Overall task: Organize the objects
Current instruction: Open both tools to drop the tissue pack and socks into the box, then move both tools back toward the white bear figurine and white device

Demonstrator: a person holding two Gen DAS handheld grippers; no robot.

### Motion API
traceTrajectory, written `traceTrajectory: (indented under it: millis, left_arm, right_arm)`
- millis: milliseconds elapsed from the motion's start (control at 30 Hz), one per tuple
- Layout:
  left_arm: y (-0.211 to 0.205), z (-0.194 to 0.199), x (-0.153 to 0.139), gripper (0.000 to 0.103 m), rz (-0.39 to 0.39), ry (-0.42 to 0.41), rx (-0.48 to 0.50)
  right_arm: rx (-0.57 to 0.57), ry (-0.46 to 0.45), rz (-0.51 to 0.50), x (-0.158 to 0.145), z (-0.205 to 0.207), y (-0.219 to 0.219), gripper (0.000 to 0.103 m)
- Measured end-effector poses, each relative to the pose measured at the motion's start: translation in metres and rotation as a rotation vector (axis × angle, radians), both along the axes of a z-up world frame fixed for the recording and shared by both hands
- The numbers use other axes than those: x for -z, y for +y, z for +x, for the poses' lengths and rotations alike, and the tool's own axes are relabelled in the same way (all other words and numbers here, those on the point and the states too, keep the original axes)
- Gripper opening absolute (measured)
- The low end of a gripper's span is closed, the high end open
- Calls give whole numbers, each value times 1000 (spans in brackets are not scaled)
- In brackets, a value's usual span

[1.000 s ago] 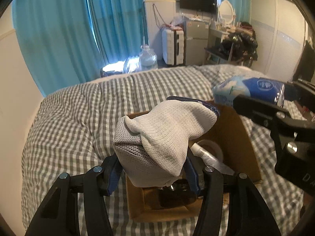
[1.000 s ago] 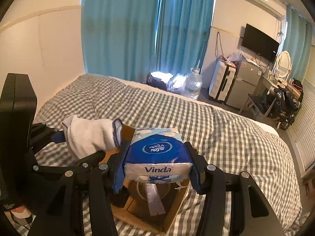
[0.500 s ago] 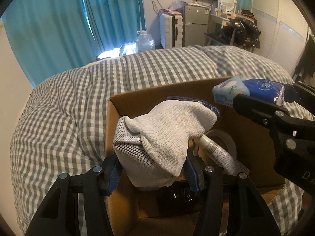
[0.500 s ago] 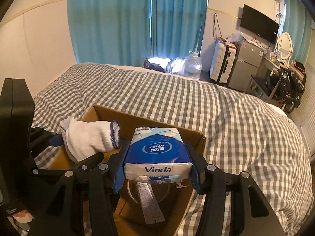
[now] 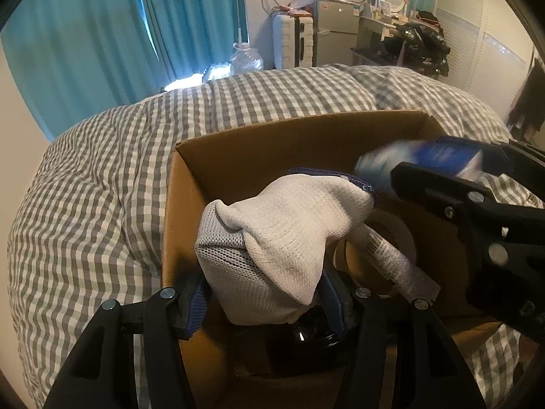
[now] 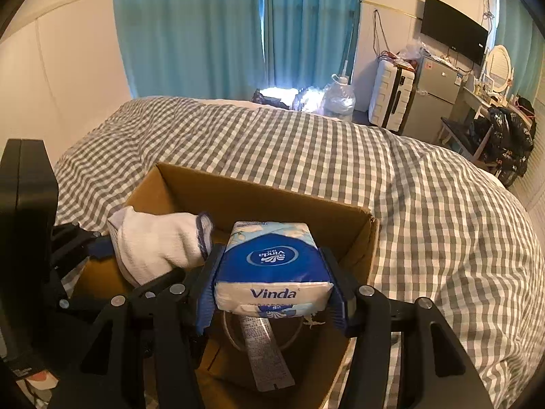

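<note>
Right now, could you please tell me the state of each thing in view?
left tongs: shut on the sock
sock: held above the open box
right tongs: shut on the tissue pack
tissue pack: held above the box
cardboard box: open, on the bed
tube: lying inside the box

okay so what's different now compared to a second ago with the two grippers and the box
Both grippers have come closer to and lower over the open brown cardboard box, which now fills far more of each view. The left gripper still clamps the white knitted sock with blue trim, and the right gripper still clamps the blue-and-white Vinda tissue pack. Nothing was released; the box contents look unmoved.
</note>
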State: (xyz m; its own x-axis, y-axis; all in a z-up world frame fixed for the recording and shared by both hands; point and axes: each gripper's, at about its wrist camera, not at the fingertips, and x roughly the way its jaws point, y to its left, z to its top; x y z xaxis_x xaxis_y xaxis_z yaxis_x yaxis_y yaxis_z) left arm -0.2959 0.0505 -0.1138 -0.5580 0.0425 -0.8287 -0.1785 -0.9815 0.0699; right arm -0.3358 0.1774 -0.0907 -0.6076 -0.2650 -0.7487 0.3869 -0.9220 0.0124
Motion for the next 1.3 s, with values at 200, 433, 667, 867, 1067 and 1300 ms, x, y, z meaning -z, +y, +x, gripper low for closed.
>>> traceTrajectory:
  millis: [200,433,667,867,1067,1300]
  left_arm:
    - [2,7,-14,87,-4,60,-14]
    - [-2,22,-46,96,40,101,-38]
    - [-5,53,-105,100,42,189,-65]
    - [-17,99,-170,102,66,319,-115]
    - [-29,144,-222,103,73,403,-138]
    - [-40,185,-229,103,13,385,-122]
  right_arm:
    - [0,41,-47,-15,5,3,71]
    - [32,108,-114,-50,26,12,88]
    - [48,209,-118,-109,67,24,89]
    - [64,285,-109,-169,114,33,96]
    - [43,377,-77,-220,171,30,97]
    - [-4,402,-34,-238,227,34,97]
